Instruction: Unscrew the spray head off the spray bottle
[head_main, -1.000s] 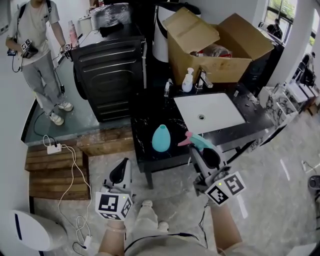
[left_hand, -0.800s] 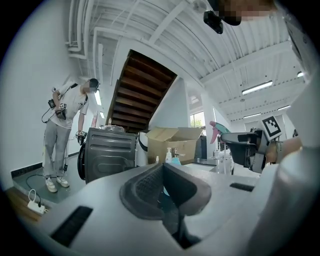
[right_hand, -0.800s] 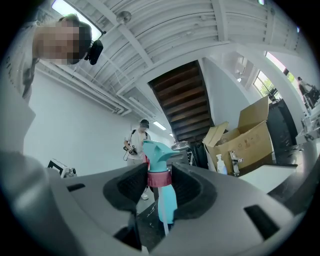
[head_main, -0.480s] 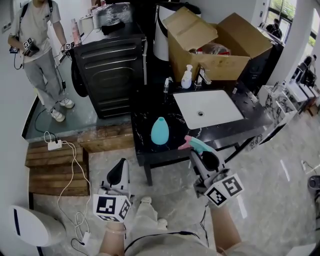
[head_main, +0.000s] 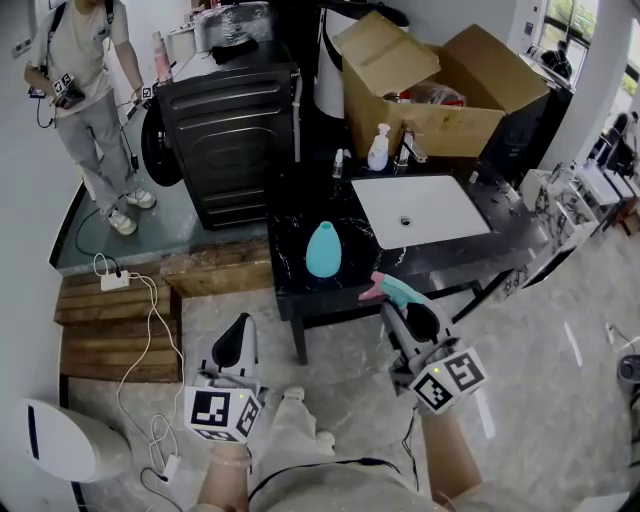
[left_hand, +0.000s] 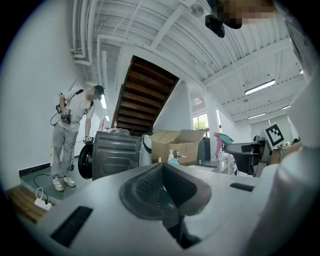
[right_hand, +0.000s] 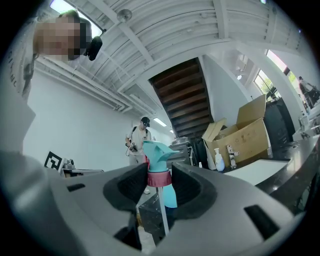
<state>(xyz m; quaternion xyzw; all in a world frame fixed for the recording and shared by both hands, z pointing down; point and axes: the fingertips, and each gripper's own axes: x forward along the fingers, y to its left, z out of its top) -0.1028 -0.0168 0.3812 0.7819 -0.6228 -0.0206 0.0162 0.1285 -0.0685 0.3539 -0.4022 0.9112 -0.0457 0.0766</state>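
A teal bottle body (head_main: 322, 250) stands upright and headless on the black marble counter (head_main: 300, 290). My right gripper (head_main: 398, 300) is shut on the teal spray head (head_main: 390, 288), holding it just off the counter's front edge. In the right gripper view the pads clamp the pink collar (right_hand: 159, 178); the nozzle (right_hand: 159, 151) rises above and the dip tube (right_hand: 162, 212) hangs below. The bottle (right_hand: 171, 196) shows behind it, apart. My left gripper (head_main: 238, 348) sits low at the left, shut with nothing in it, its pads (left_hand: 150, 186) pressed together.
A white sink (head_main: 420, 210), faucet (head_main: 408, 150) and pump bottle (head_main: 378, 148) share the counter. Open cardboard boxes (head_main: 430, 80) stand behind, with a black washing machine (head_main: 230, 140) to the left. A person (head_main: 85, 90) stands at far left. Wooden steps (head_main: 110, 320) and a power strip (head_main: 115, 282) lie on the floor.
Both grippers have drawn back a little from the counter, the right one carrying the spray head. The bottle has stayed in place on the counter.
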